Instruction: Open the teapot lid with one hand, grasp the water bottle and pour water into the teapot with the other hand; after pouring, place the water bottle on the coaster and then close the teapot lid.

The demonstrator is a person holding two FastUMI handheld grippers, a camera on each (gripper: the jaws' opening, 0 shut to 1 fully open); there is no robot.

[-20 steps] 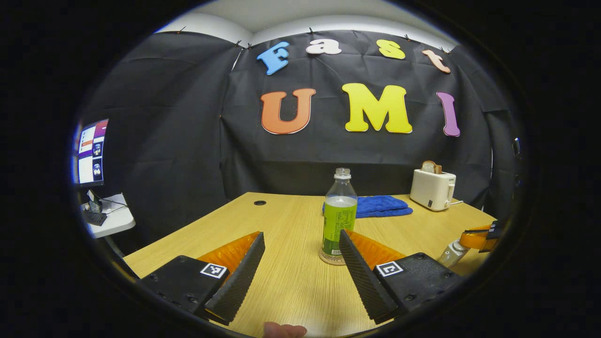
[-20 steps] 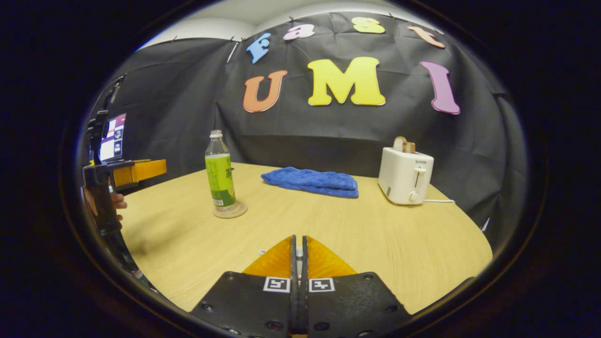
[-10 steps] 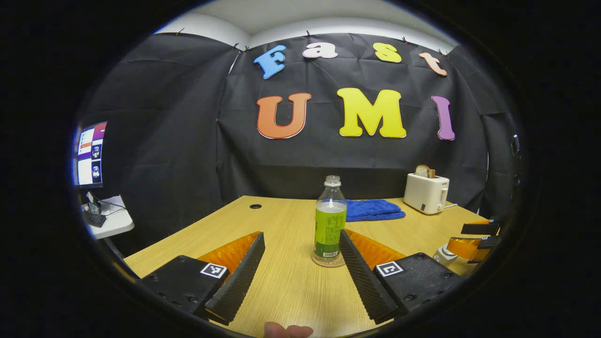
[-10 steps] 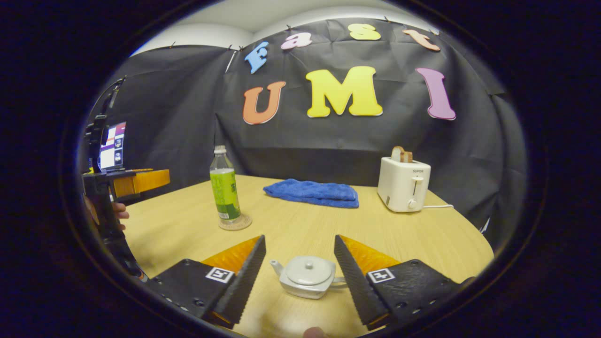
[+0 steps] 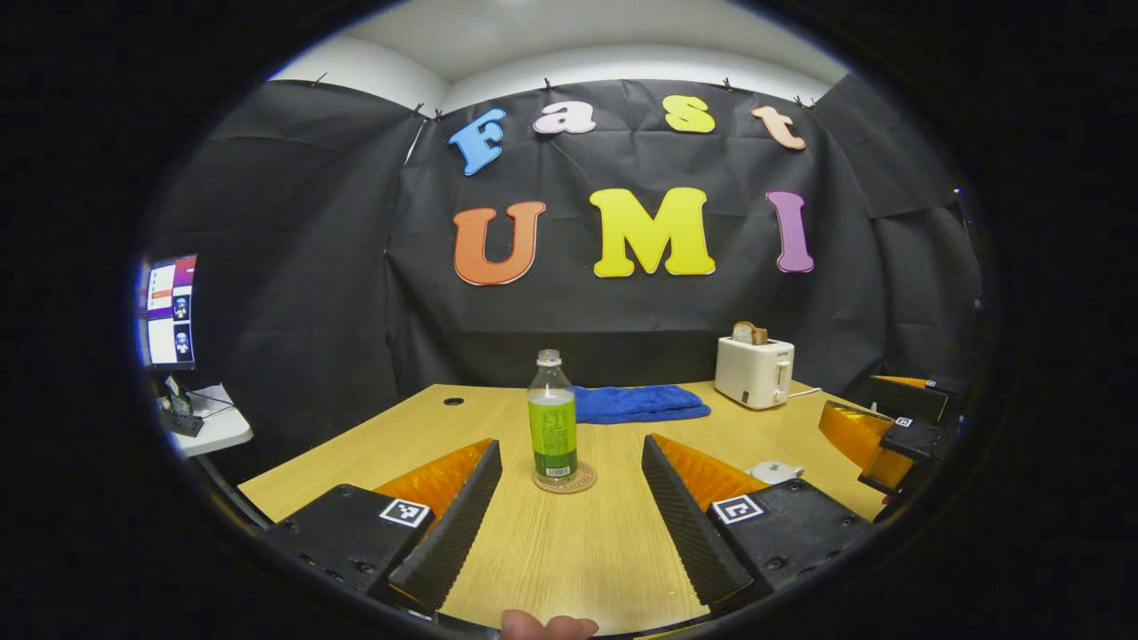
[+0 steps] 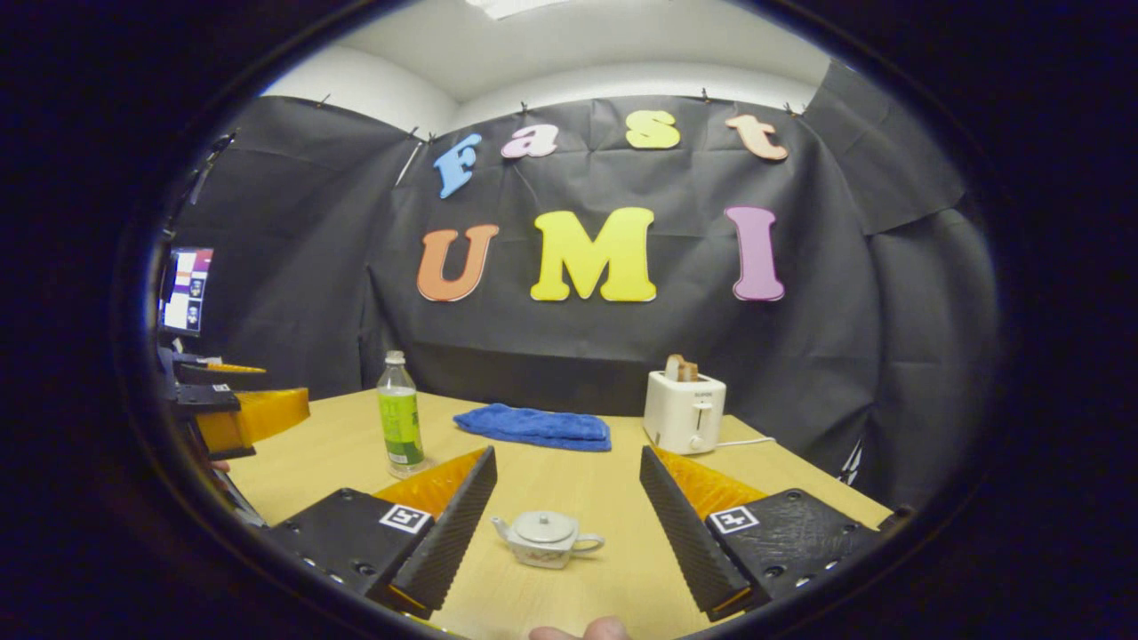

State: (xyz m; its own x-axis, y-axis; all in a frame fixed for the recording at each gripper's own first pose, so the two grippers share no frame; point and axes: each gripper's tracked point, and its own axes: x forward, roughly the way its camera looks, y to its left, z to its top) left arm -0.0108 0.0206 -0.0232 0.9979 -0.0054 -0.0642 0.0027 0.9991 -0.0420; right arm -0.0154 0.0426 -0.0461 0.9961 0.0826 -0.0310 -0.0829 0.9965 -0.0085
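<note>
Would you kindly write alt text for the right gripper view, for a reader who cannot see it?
The right gripper hangs open over a wooden table, its fingers either side of a small white teapot with its lid on. Farther back stand a green-labelled water bottle, a folded blue towel and a white toaster.

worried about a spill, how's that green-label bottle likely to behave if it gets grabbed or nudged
The water bottle is tall and narrow on a small coaster, so it probably tips easily. It looks uncapped and mostly full, so a tilt could spill. Its clear plastic wall may flex when squeezed.
</note>
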